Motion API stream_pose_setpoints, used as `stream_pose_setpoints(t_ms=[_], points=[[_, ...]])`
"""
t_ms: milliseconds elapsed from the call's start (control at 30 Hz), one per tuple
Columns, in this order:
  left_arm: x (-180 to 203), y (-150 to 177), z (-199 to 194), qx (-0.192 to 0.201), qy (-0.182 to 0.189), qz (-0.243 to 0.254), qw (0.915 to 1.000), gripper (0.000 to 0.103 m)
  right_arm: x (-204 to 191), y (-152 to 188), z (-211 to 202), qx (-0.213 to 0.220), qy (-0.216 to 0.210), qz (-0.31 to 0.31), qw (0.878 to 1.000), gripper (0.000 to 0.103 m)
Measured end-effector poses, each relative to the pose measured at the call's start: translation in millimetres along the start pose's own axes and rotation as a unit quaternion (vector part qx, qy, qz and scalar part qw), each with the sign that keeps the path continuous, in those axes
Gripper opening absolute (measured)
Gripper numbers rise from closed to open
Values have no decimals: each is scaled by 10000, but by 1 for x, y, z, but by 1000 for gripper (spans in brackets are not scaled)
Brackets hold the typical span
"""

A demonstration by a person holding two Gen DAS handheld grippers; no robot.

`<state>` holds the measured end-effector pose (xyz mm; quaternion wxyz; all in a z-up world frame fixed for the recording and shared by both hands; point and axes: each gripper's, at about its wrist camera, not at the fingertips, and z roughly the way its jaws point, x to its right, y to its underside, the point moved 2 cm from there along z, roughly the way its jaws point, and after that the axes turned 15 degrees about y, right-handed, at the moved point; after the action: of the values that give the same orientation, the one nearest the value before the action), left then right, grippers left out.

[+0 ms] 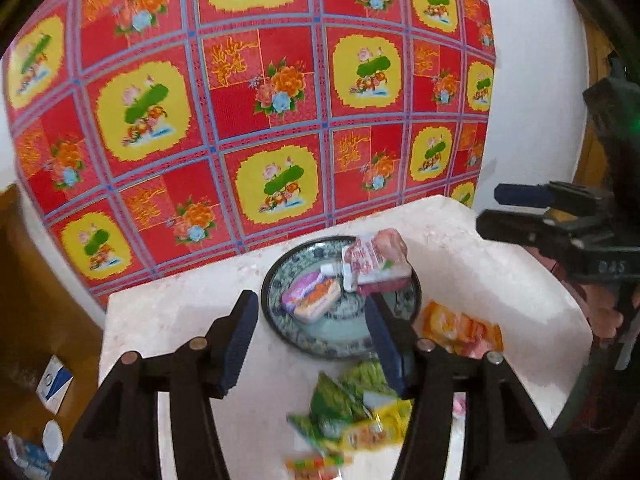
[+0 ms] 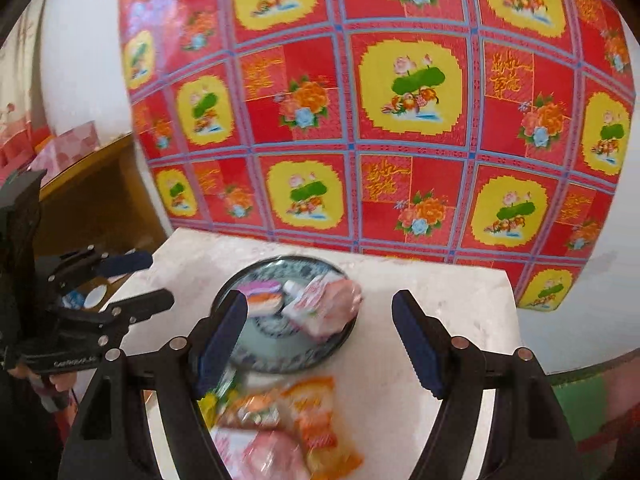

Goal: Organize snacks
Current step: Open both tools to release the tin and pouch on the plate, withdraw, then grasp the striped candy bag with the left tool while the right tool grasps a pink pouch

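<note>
Snacks (image 1: 352, 412) below fingers (image 1: 240, 340), none held

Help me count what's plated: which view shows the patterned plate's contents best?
The left wrist view: the plate lies fairly sharp and unblocked, with the purple-orange packet and the red-white pouch distinct. In the right wrist view the plate is blurred, its left edge hidden behind a finger.
</note>
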<state>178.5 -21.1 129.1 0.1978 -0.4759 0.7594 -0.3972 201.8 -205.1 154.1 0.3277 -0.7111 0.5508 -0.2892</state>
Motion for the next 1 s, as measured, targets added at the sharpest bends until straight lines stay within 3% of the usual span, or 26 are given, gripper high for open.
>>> stream_pose_setpoints(t_ms=[367,467,700,833,1000], points=[[33,69,-41,221,124,-350,9991,59,-32,81,-70,163,-245,-187,9994,77],[42,93,-47,447,-71,-329,9984,59,-38,107,-78,150,-278,-145,9994,77],[51,135,-52,641,-8,-392,9972,59,-48,151,-71,113,-125,-169,9997,77],[51,157,-44,514,115,-347,9980,59,-52,172,-63,78,-190,-197,9996,77],[37,177,-33,420,145,-593,9972,59,-60,191,-51,30,38,-478,9988,77]])
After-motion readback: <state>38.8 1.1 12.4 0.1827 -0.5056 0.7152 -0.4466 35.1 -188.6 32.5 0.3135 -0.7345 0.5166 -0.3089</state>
